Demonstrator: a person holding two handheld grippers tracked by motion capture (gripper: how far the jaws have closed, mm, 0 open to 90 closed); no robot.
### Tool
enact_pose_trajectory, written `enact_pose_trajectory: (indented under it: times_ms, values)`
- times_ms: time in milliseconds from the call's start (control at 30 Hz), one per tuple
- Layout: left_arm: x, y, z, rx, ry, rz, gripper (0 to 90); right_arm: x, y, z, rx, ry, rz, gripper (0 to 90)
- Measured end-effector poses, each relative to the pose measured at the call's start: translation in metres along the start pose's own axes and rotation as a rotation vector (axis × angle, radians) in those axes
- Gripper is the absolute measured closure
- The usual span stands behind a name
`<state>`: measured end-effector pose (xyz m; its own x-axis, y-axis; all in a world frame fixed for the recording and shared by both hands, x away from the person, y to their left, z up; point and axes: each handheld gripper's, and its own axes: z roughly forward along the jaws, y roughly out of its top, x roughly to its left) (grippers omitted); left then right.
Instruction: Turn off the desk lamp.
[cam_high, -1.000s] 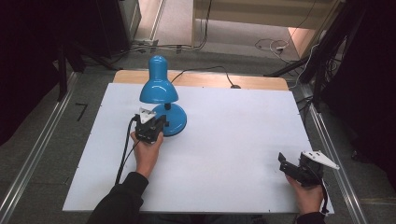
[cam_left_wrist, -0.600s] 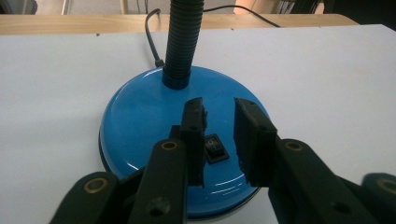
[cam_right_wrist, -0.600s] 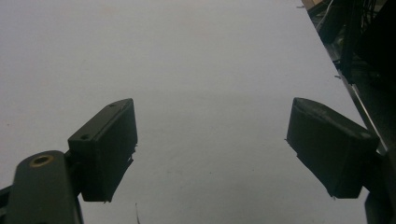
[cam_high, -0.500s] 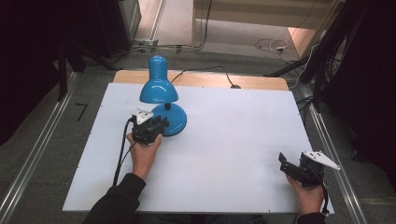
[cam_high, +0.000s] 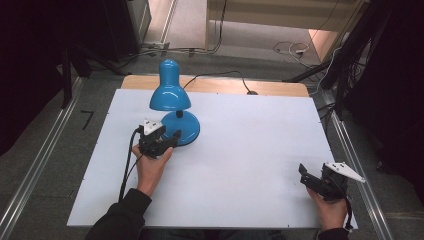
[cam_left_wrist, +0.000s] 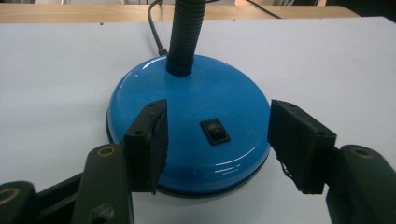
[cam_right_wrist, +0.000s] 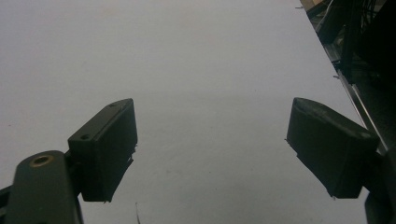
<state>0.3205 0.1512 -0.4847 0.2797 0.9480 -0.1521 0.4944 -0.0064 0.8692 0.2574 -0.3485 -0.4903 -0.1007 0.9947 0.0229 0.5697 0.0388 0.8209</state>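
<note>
The left gripper (cam_high: 172, 138) sits just in front of the glossy blue metal desk lamp (cam_high: 172, 107), which stands on the white counter (cam_high: 250, 150) toward its left rear. In the left gripper view its jaws are spread on either side of the small black rocker switch (cam_left_wrist: 215, 131) on the lamp's domed base (cam_left_wrist: 196, 93), pressing on nothing. The lamp looks bottom-heavy and rigid in the base, with a smooth, slippery dome that offers little to pinch; the ribbed black flexible neck (cam_left_wrist: 186, 32) seems the surer hold, and the switch needs only a light press. Well to the right of the lamp, the right gripper (cam_high: 312, 179) rests at the counter's near corner, jaws wide apart over bare surface.

Compared with a second ago, the left jaws, then closed at the base, have just been opening, with nothing between them; lamp and right gripper are unmoved.
</note>
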Motion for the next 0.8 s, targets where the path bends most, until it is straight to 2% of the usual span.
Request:
enact_pose_trajectory:
  times_ms: [267,367,600,800]
  values:
    - [0.002,-0.002,-0.008,-0.005,0.001,0.007,33.1,0.0,0.0,0.0,0.0,-0.001,0.0,14.7]
    - [0.004,-0.002,-0.011,-0.005,0.003,-0.003,30.4,0.0,0.0,0.0,-0.001,-0.002,-0.003,14.7]
    - [0.009,-0.004,-0.017,-0.008,0.001,-0.021,29.9,0.0,0.0,0.0,-0.001,-0.002,-0.001,14.7]
    - [0.011,-0.005,-0.022,-0.011,0.002,-0.017,29.1,0.0,0.0,0.0,-0.002,0.0,0.0,14.7]
